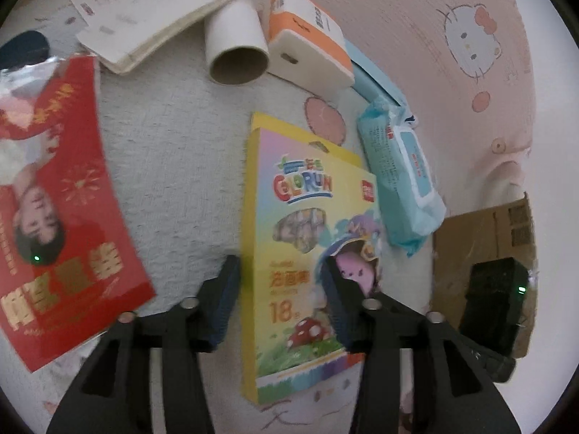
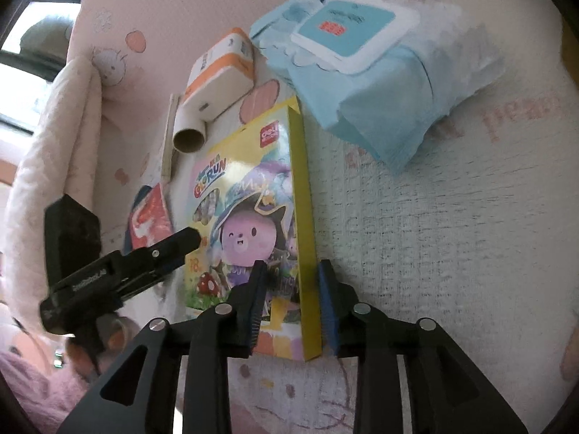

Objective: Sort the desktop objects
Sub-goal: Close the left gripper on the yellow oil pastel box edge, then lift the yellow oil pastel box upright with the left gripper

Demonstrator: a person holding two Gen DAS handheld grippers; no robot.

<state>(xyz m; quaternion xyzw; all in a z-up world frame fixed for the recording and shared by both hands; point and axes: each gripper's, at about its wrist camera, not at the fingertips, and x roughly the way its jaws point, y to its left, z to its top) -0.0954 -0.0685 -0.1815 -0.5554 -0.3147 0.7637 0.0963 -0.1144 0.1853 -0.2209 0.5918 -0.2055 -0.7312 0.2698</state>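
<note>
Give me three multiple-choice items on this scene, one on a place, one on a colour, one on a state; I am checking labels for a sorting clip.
1. What lies beside the orange-and-white box?
A. cardboard tube
B. red packet
C. black device

2. What colour is the wipes pack?
A. red
B. light blue
C. yellow

3. How does the right gripper stand to the crayon box?
A. far from it
B. fingers straddle its yellow edge
C. lifting it clear

Answers:
1 A: the cardboard tube lies against that box.
2 B: its wrapper is light blue.
3 B: one finger is on each side of the edge, and the box still lies on the cloth.
</note>
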